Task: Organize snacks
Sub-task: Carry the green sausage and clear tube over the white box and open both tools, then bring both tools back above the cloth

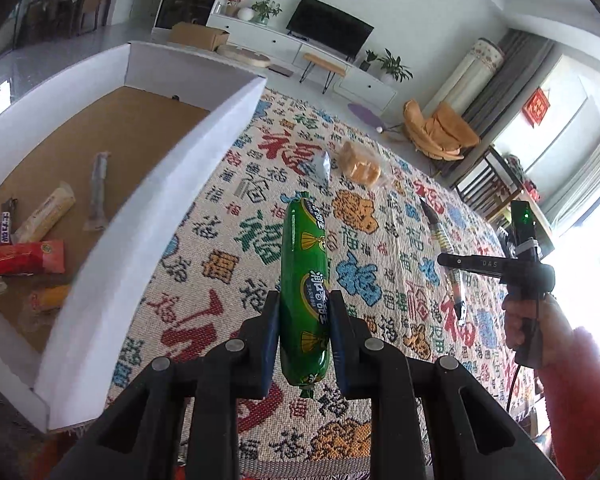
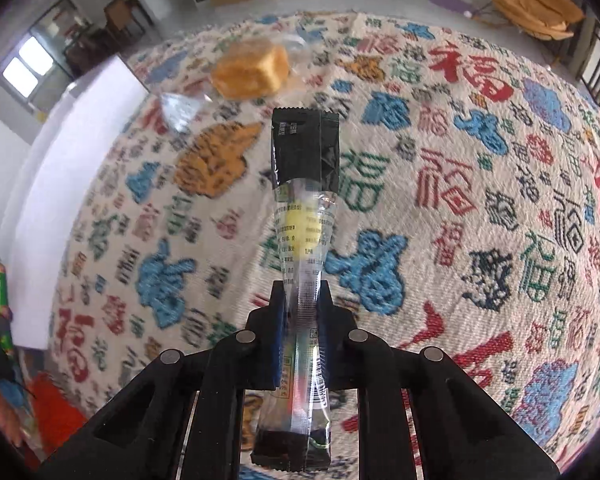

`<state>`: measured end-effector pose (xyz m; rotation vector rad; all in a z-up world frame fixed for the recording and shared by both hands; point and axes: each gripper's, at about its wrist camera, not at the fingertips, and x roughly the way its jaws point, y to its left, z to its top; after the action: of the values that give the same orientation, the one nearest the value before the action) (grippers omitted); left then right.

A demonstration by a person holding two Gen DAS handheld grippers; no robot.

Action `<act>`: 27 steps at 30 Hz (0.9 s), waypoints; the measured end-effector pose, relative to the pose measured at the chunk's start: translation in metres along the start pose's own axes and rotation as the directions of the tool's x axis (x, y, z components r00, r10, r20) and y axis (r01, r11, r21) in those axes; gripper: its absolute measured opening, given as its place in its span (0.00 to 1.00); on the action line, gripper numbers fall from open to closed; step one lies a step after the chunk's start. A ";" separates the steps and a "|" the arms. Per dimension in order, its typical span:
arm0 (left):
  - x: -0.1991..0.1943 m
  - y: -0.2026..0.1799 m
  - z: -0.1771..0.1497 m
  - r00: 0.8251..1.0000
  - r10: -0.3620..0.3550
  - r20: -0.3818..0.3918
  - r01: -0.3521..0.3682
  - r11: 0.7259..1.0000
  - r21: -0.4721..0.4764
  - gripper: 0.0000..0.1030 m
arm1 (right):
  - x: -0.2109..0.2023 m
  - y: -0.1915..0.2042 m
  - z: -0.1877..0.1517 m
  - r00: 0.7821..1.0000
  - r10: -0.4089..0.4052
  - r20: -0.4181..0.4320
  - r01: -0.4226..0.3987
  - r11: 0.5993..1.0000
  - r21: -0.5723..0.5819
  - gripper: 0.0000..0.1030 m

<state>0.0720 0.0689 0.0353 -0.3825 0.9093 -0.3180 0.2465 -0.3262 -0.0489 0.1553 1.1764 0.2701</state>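
Note:
My left gripper (image 1: 304, 300) is shut on a green sausage snack (image 1: 302, 256), held lengthwise above the patterned cloth (image 1: 220, 248). To its left stands a white box (image 1: 172, 184) with a brown floor, holding several snacks, among them a red packet (image 1: 20, 258) and a cracker sleeve (image 1: 46, 214). My right gripper (image 2: 302, 292) is shut on a long clear packet with black ends (image 2: 304, 184), lifted off the cloth. In the left wrist view that packet (image 1: 440, 232) hangs from the right gripper (image 1: 446, 260) at the far right.
A bagged bread loaf (image 2: 252, 68) and a small silvery bag (image 2: 178, 110) lie on the cloth (image 2: 460, 200) farther away, near the white box's wall (image 2: 60, 184). A hand in a red sleeve (image 1: 580, 380) holds the right gripper. Living-room furniture stands beyond.

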 end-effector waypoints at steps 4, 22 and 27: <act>-0.041 0.035 0.030 0.995 0.038 0.087 -0.034 0.998 -0.056 0.22 | -0.040 0.067 0.028 0.981 0.169 0.091 -0.164 0.985 -0.053 0.14; -0.074 0.172 0.044 0.873 0.465 0.147 -0.427 0.874 -0.231 0.84 | -0.001 0.378 0.047 0.840 0.536 0.088 -0.438 0.764 -0.474 0.68; -0.067 0.122 0.008 0.942 0.293 0.163 -0.261 0.946 -0.193 0.85 | 0.014 0.286 0.005 0.924 0.328 0.194 -0.179 0.822 -0.540 0.72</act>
<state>0.0529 0.2068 0.0313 -0.4270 0.7922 0.0570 0.2193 -0.0487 0.0150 -0.1207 0.7631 0.7713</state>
